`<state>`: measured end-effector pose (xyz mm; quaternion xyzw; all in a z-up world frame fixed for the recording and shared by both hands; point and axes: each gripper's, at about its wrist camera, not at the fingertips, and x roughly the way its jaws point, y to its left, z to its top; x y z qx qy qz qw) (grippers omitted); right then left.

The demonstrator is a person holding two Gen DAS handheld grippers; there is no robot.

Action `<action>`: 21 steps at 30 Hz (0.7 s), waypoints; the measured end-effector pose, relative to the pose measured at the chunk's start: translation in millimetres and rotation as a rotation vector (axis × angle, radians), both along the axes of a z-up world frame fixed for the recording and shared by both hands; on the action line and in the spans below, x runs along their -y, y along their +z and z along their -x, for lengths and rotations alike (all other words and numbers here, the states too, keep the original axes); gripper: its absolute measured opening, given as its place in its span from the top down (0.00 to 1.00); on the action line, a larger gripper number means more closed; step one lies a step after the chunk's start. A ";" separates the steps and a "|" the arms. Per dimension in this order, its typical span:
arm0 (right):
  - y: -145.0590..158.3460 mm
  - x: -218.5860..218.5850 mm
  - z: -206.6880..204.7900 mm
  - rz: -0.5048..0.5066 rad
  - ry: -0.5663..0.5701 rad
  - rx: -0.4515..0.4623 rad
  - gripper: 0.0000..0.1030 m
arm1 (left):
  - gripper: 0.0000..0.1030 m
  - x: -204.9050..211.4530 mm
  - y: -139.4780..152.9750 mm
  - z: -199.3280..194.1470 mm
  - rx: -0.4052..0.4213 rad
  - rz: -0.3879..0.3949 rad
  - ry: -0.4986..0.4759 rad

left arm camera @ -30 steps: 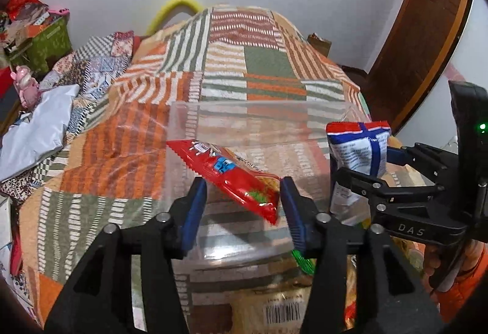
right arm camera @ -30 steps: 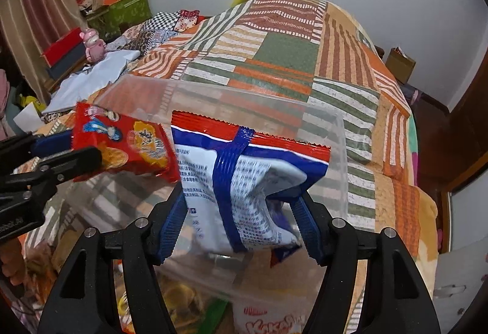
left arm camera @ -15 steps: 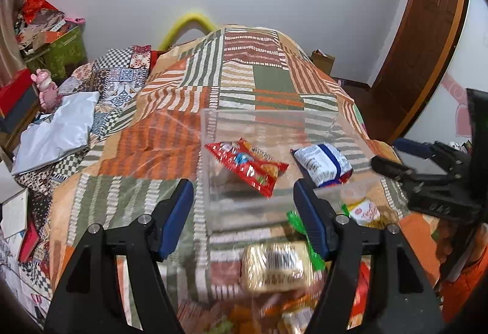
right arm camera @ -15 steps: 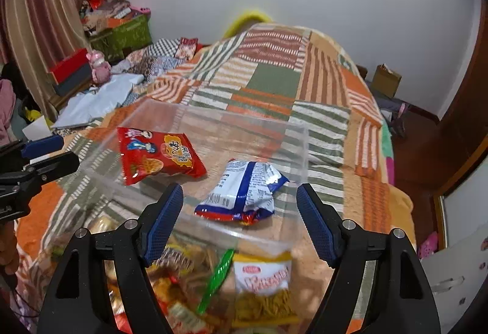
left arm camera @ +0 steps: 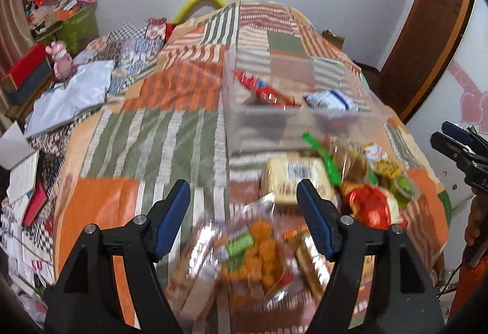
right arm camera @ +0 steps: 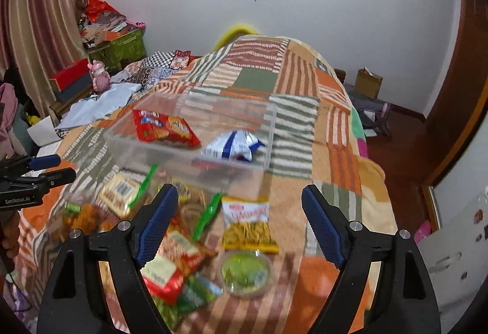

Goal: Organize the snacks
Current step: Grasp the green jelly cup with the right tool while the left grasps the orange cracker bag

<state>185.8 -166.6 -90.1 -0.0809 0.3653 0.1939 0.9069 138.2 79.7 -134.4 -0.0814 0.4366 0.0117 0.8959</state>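
Now the red snack packet (right arm camera: 163, 128) and the blue-and-white packet (right arm camera: 233, 146) lie inside the clear bin (right arm camera: 189, 164) on the bed (right arm camera: 341, 169), dropped there moments ago. Both the left tongs (left arm camera: 244, 221) and right tongs (right arm camera: 239, 222) have just been opening, stand apart and empty, drawn back over the loose snack pile (right arm camera: 195, 230) at the bed's near edge, likely for the next pick.

R gripper (right arm camera: 239, 219) opening, empty; snacks (right arm camera: 245, 222) blurry, maybe noodles.

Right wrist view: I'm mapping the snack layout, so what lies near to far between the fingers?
Round green-lidded cup → yellow snack packet → clear plastic bin holding the blue-and-white packet → patchwork blanket.
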 end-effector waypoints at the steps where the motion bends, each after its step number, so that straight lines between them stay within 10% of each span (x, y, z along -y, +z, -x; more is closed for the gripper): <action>1: -2.3 3.5 3.2 -0.002 -0.003 -0.002 0.21 | 0.30 -0.2 -3.9 3.4 -0.009 0.001 0.003; 21: -69.3 39.4 27.4 -0.031 -0.073 -0.148 0.21 | 0.30 28.0 -50.1 29.1 -0.082 0.045 -0.049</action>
